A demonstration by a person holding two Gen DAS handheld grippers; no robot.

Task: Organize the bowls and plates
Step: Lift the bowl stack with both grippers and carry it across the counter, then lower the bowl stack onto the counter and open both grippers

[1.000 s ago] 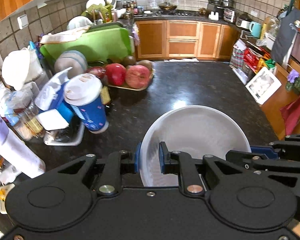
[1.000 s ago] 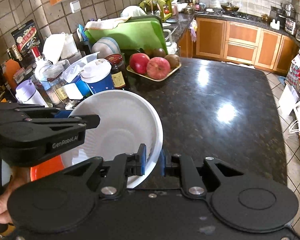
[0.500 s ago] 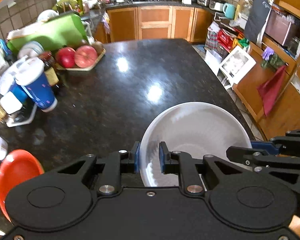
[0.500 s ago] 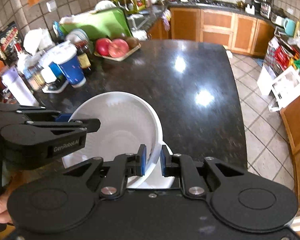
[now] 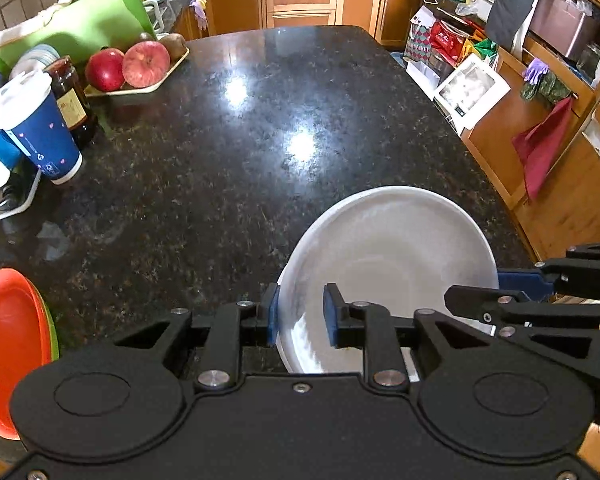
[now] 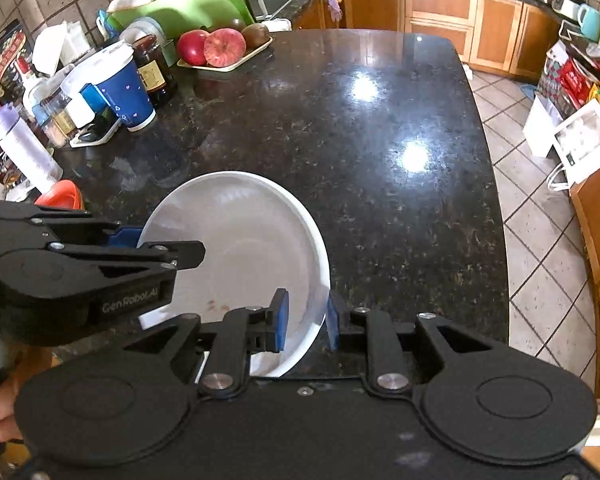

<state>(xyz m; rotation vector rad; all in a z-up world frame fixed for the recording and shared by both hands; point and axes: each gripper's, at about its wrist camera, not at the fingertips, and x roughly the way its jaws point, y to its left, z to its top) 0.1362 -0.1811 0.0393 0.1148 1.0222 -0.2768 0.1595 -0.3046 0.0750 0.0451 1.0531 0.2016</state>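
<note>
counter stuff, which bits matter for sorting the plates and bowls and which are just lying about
Part of the job:
- white bowl, its rim between both tongs
- left tongs and right tongs, which have just been opening
- orange plates

Just lying about:
- fruit tray
- blue cup
- dark jar
- green cutting board

Dark speckled granite countertop [image 5: 260, 140], glossy, two light glares mid-surface. White bowl [image 5: 388, 256] sits on it right at the left gripper's [image 5: 300, 314] fingers, near the front edge. Orange plates [image 5: 8, 340] stacked at the far left of that gripper, green edge showing under them. Ahead-left: blue paper cup with white lid [image 5: 40, 132], dark jar [image 5: 70, 100] just behind it, tray of red apples [image 5: 140, 68] beyond. Green cutting board [image 5: 76, 28] at the back left. Centre stretch bare.
</note>
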